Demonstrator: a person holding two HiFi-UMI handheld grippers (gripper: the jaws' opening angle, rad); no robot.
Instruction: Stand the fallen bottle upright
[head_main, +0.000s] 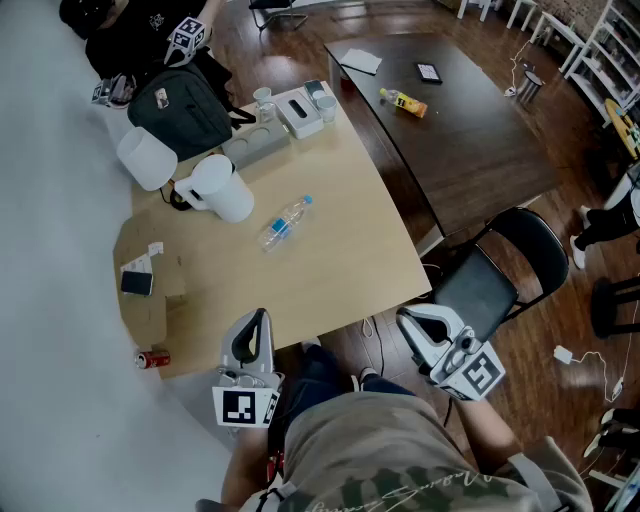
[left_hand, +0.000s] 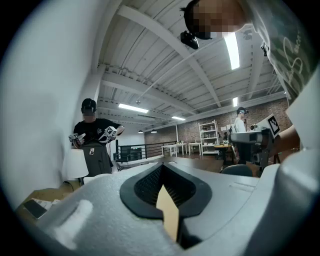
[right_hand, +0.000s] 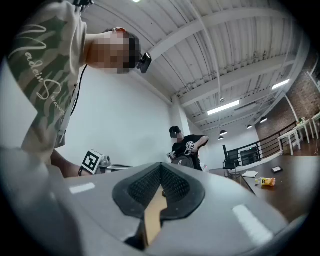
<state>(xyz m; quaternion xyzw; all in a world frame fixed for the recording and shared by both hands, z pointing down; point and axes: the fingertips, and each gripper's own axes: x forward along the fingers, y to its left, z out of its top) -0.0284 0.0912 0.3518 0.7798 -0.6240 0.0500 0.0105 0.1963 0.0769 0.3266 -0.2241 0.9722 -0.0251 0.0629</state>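
Observation:
A clear plastic bottle (head_main: 285, 223) with a blue cap and blue label lies on its side in the middle of the light wooden table (head_main: 340, 260). My left gripper (head_main: 257, 320) hovers at the table's near edge, well short of the bottle, jaws shut and empty. My right gripper (head_main: 411, 321) is off the table's near right corner, above a chair, also shut with nothing in it. In the left gripper view the left gripper (left_hand: 162, 176) shows its dark pads pressed together. The right gripper view shows the right gripper (right_hand: 161, 178) the same way. Neither gripper view shows the bottle.
A white jug (head_main: 222, 188), a white shade (head_main: 147, 158), a dark backpack (head_main: 180, 108), a grey power strip (head_main: 258, 147) and a tissue box (head_main: 300, 110) crowd the table's far end. A phone (head_main: 137, 282) lies left. A black chair (head_main: 495, 280) stands right, beside a dark table (head_main: 470, 140).

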